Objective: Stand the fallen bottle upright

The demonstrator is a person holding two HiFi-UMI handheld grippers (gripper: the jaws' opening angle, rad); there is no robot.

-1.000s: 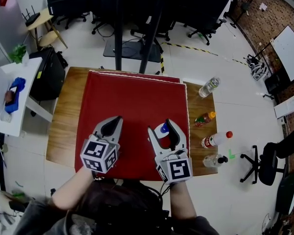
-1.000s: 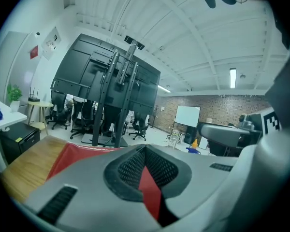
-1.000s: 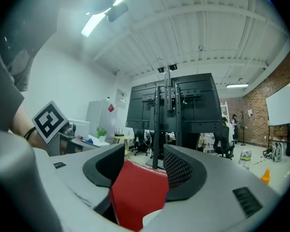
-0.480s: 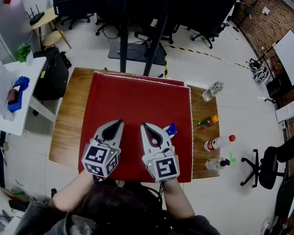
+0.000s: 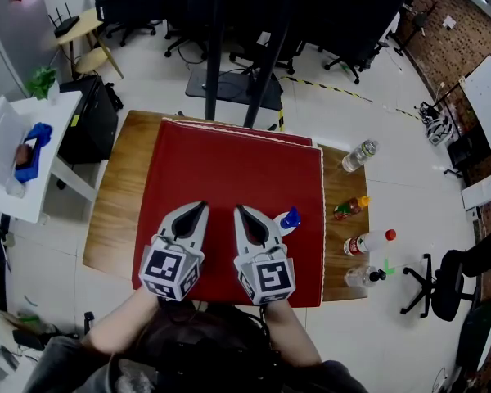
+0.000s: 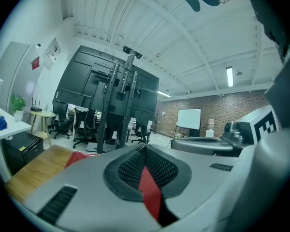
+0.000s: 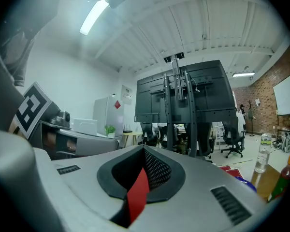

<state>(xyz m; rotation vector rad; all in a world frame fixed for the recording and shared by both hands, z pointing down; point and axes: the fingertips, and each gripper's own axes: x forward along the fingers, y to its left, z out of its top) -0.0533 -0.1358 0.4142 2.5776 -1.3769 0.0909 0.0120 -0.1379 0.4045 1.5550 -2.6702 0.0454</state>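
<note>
A small white bottle with a blue cap stands on the red mat, seen from above. Its cap also peeks past the jaw at the right in the right gripper view. My right gripper is just left of the bottle, apart from it, shut with nothing between the pads. My left gripper rests beside it over the mat's near part, also shut and empty. Both point away from me, roughly level.
The mat covers a wooden table. On the bare strip at the right lie or stand a clear water bottle, an orange-capped sauce bottle, a red-capped bottle and a black-capped bottle. A black frame and office chairs stand beyond.
The right gripper's jaws, open around the blue-capped bottle a second ago, have shut empty, and the gripper has moved left off it towards the left gripper. The bottle stays in place.
</note>
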